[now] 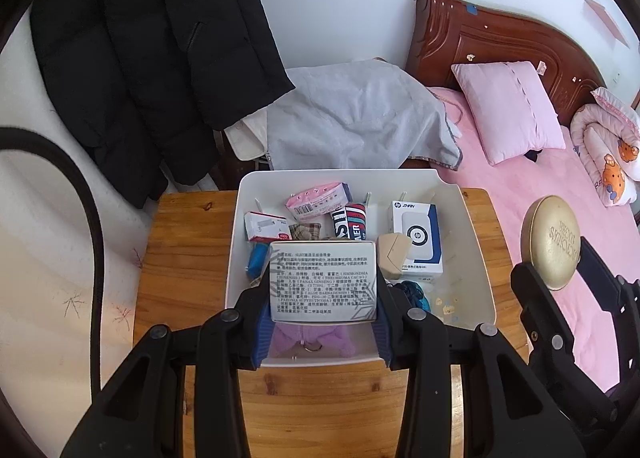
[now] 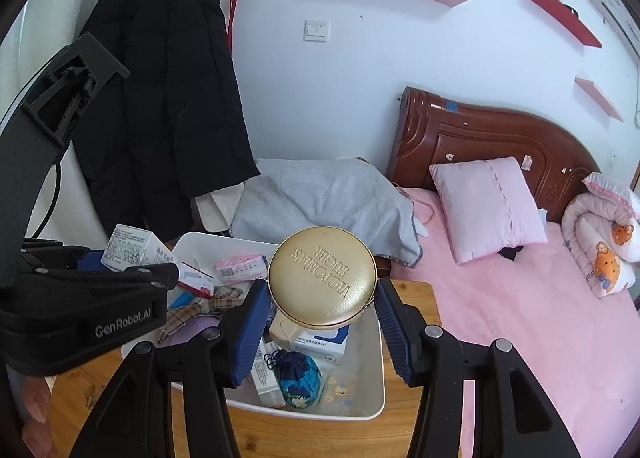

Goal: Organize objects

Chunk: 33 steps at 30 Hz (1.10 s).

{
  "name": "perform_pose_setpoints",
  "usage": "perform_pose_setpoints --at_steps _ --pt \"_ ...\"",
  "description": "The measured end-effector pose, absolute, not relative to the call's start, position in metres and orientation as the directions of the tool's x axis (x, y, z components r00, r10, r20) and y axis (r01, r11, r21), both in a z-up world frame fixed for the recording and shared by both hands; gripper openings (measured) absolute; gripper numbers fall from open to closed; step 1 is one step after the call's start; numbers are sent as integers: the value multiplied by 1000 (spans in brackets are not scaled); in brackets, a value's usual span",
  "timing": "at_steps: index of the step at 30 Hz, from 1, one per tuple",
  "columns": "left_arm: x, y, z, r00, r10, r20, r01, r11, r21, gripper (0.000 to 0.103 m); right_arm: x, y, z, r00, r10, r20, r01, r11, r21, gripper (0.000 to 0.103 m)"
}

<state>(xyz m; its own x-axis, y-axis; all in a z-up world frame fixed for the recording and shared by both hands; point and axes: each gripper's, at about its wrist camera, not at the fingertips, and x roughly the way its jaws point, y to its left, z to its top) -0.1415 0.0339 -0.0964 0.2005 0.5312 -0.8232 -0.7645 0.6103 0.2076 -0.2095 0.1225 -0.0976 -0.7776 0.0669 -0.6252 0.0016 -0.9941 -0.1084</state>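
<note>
In the left wrist view my left gripper (image 1: 323, 310) is shut on a white box with black printed text (image 1: 323, 282), held above the white plastic bin (image 1: 476, 258) on the wooden table (image 1: 184, 258). In the right wrist view my right gripper (image 2: 320, 292) is shut on a round gold tin with embossed lettering (image 2: 322, 278), over the bin's (image 2: 372, 398) right half. The tin (image 1: 552, 242) also shows at the right edge of the left wrist view, and the white box (image 2: 132, 248) at the left of the right wrist view.
The bin holds a white and blue HP box (image 1: 418, 238), a pink packet (image 1: 316, 200), a small red and white box (image 1: 266, 226), a blue drawstring pouch (image 2: 298, 378) and plaid cloth (image 2: 200, 308). A pink bed (image 2: 520, 318) lies right, with a black coat (image 2: 172, 98) and grey cloth (image 2: 328, 202) behind.
</note>
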Motion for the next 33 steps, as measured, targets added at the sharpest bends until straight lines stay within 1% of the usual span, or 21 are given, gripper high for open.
perform_pose_setpoints --at_steps 7,9,11,12,13,14,15,18,33 --pt "-133 49 -115 160 490 -857 -753 622 214 45 -224 115 -119 -733 105 -672 -4 -989 -150 55" --pt "-133 48 -118 152 492 -857 -741 630 231 48 -225 114 -123 -724 110 -681 -2 -988 -157 56" --pt "-135 48 -120 130 515 -847 -741 618 262 61 -226 116 -126 -717 107 -689 -6 -989 -147 60" --pt "-137 48 -120 122 521 -845 -746 609 269 65 -226 117 -127 -715 105 -691 -11 -990 -140 62" --pt "-140 50 -120 115 523 -844 -753 600 269 71 -226 118 -127 -713 102 -693 -13 -991 -133 67" --pt "-144 53 -121 112 518 -848 -763 592 260 76 -225 119 -128 -712 97 -695 -12 -992 -127 70" --pt "-147 55 -121 113 509 -853 -774 583 246 77 -224 119 -128 -713 95 -695 -10 -992 -126 70" --pt "-156 61 -123 106 487 -867 -798 562 218 78 -222 117 -129 -713 93 -695 -1 -991 -131 70" --pt "-181 45 -115 78 478 -875 -833 514 206 78 -193 115 -109 -728 74 -682 10 -993 -119 70"
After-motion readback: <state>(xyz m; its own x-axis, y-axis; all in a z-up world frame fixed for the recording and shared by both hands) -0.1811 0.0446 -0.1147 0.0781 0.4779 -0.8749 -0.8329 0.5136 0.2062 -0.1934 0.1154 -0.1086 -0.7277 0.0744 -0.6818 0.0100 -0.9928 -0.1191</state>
